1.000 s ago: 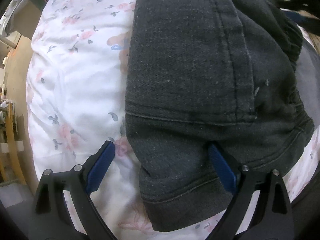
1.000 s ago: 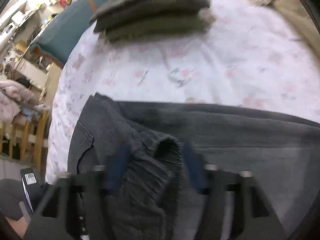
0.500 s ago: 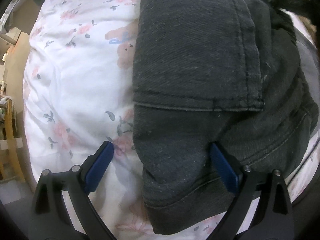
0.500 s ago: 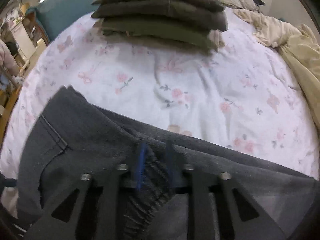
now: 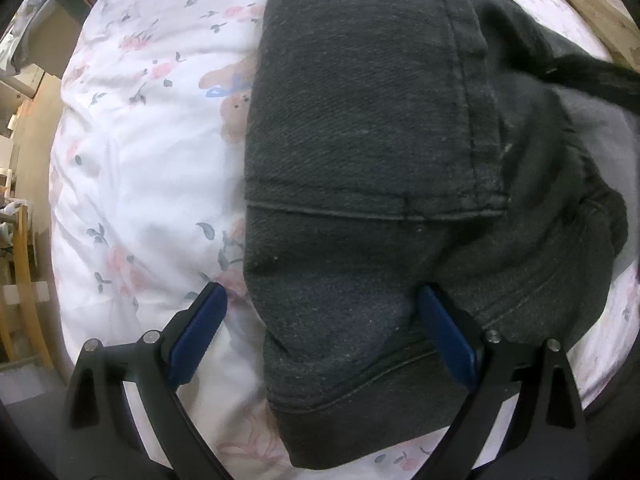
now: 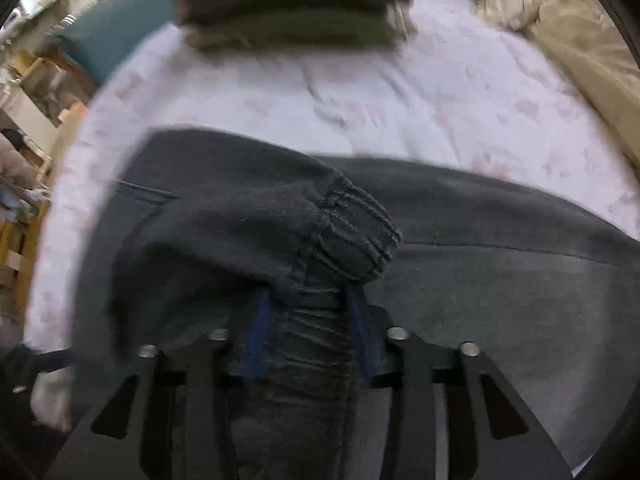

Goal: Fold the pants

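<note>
Pants [image 5: 380, 184] of dark charcoal denim lay on a floral bedsheet [image 5: 140, 168], their hemmed near corner resting between the wide-spread fingers of the left gripper [image 5: 320, 300], which held nothing. One blue pad sat on the sheet to the left of the cloth; the other lay against or just over the fabric on the right. At the other hand, the right gripper [image 6: 308, 300] was pinched on a bunched, gathered band of the pants [image 6: 352, 236], apparently the elastic waistband, with a roll of it curling up past the fingertips. Beyond, a stack of folded garments [image 6: 296, 12] sat at the far side of the bed, a teal cushion [image 6: 116, 36] at far left and a beige blanket [image 6: 580, 40] at far right.

The step in hand appeared to be carrying the waistband over to make a fold. Done well, it called for the pinching gripper to keep its hold firm while lifting only high enough to clear the lower layer, then travel straight so the edges met squarely. The spread gripper would best press or pin the near corner, since loose denim tended to drag along the sheet. A bunched waistband risked a lumpy crease; laying it down flat and smoothing outward would guard against that. The right view was motion-blurred, so fine detail there stayed uncertain.
</note>
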